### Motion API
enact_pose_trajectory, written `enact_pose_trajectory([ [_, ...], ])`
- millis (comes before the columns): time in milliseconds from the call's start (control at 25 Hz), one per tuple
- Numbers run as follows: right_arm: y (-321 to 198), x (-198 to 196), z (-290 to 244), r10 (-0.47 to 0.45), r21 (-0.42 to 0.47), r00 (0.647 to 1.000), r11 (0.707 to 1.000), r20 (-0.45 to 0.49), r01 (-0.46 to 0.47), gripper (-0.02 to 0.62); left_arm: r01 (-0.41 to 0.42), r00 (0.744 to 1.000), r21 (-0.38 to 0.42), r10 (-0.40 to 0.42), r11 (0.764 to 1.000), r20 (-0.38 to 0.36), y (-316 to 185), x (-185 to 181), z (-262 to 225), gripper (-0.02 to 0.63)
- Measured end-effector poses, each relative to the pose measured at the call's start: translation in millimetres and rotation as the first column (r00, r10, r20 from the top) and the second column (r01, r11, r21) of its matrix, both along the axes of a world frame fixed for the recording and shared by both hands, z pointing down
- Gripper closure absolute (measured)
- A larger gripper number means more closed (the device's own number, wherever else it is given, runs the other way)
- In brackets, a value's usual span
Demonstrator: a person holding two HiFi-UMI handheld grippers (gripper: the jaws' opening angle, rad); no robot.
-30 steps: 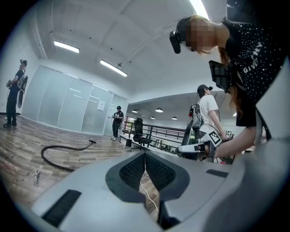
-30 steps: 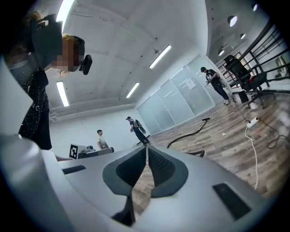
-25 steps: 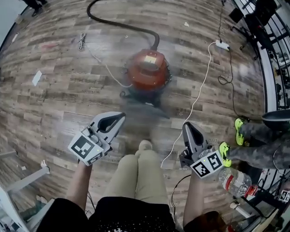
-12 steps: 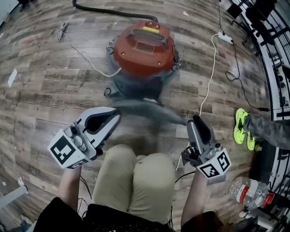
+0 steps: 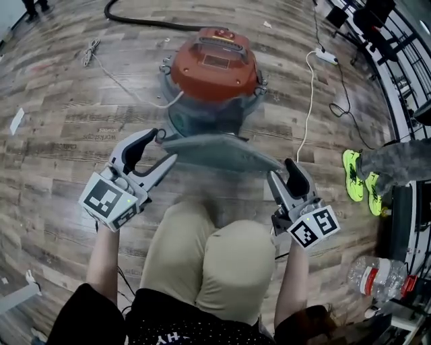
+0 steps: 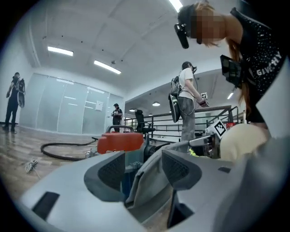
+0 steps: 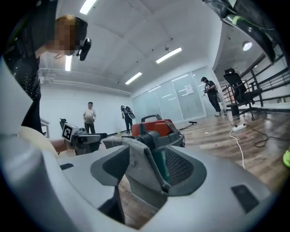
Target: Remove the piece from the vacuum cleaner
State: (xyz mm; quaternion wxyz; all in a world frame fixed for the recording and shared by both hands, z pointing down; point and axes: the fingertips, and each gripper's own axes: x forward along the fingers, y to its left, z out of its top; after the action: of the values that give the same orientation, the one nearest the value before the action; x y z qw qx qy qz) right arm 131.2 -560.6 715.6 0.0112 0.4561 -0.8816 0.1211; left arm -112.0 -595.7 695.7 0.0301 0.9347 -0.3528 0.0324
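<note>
Far centre on the wood floor point(image 5: 60, 175): vacuum cleaner point(image 5: 214, 67) with a red top and a grey-green body. Just on its near side, a flat grey piece point(image 5: 219, 151), stretched left to right between both tongs and above the knees point(image 5: 215, 256). Contact between the piece and the vacuum cleaner's body impossible to tell.

Left tongs point(image 5: 152, 152) wide and opening, with the left end of the grey piece between the jaws. Seen along those jaws, a clear gap beside the left pad and the piece close against the right one, with no squeeze visible. Right tongs point(image 5: 285, 176) also wide and opening, with the right end of the piece between the jaws and slack space toward the right pad.

Open room: bare boards left of the vacuum cleaner and left of the left tongs. Only a thin cord point(image 5: 91, 50) and a paper scrap point(image 5: 17, 121) there, both well off toward the left edge. At far left, a black hose point(image 5: 145, 20) curving away from behind the vacuum cleaner.

Tighter on the right:
- a white cable point(image 5: 306, 111) running from a power strip point(image 5: 326, 57) at far right down to just beside the right tongs
- beyond the cable, another person's yellow-green shoes point(image 5: 355, 178), near the right edge
- a black railing point(image 5: 397, 71) along that edge
- a plastic bottle point(image 5: 377, 276) at near right
</note>
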Motion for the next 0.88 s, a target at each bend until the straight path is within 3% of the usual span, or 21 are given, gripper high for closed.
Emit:
enact_pose_trajectory([
  [80, -5, -6, 4, -0.025, -0.029, 1.0, 0.999, 0.009, 0.025, 0.359, 0.027, 0.999, -0.035, -0.025, 0.999, 0.04, -5, -3, 13, 0.362],
  [160, -10, -16, 7, -0.051, -0.041, 0.999, 0.998, 0.007, 0.051, 0.359, 0.004, 0.994, -0.063, 0.003, 0.998, 0.111, -5, 4, 28, 0.364],
  [240, -15, -24, 11, -0.06, -0.045, 0.998, 0.997, -0.033, 0.058, 0.359, -0.034, 0.987, -0.093, 0.048, 0.995, 0.156, -3, 15, 40, 0.364],
  [320, -16, -30, 13, -0.069, -0.042, 0.994, 0.997, -0.085, 0.065, 0.362, -0.024, 0.984, -0.102, 0.042, 0.994, 0.173, -4, 19, 43, 0.368],
  [360, -16, -31, 13, -0.067, -0.038, 0.992, 0.997, -0.11, 0.063, 0.402, -0.008, 0.983, -0.099, 0.026, 0.995, 0.181, -4, 18, 42, 0.436],
  [400, -15, -32, 13, -0.066, -0.034, 0.989, 0.998, -0.13, 0.062, 0.514, 0.002, 0.982, -0.097, 0.016, 0.995, 0.186, -4, 17, 41, 0.542],
  [480, -11, -34, 12, -0.074, -0.025, 0.987, 0.997, -0.141, 0.071, 0.543, -0.003, 0.984, -0.103, 0.022, 0.995, 0.179, -1, 16, 39, 0.574],
  [680, -6, -35, 12, -0.065, -0.02, 0.99, 0.998, -0.123, 0.063, 0.563, -0.015, 0.991, -0.126, 0.032, 0.992, 0.131, 1, 14, 39, 0.58],
  [880, -4, -33, 10, -0.04, -0.03, 0.995, 0.999, -0.088, 0.037, 0.571, -0.011, 0.991, -0.103, 0.025, 0.995, 0.134, 3, 12, 33, 0.581],
])
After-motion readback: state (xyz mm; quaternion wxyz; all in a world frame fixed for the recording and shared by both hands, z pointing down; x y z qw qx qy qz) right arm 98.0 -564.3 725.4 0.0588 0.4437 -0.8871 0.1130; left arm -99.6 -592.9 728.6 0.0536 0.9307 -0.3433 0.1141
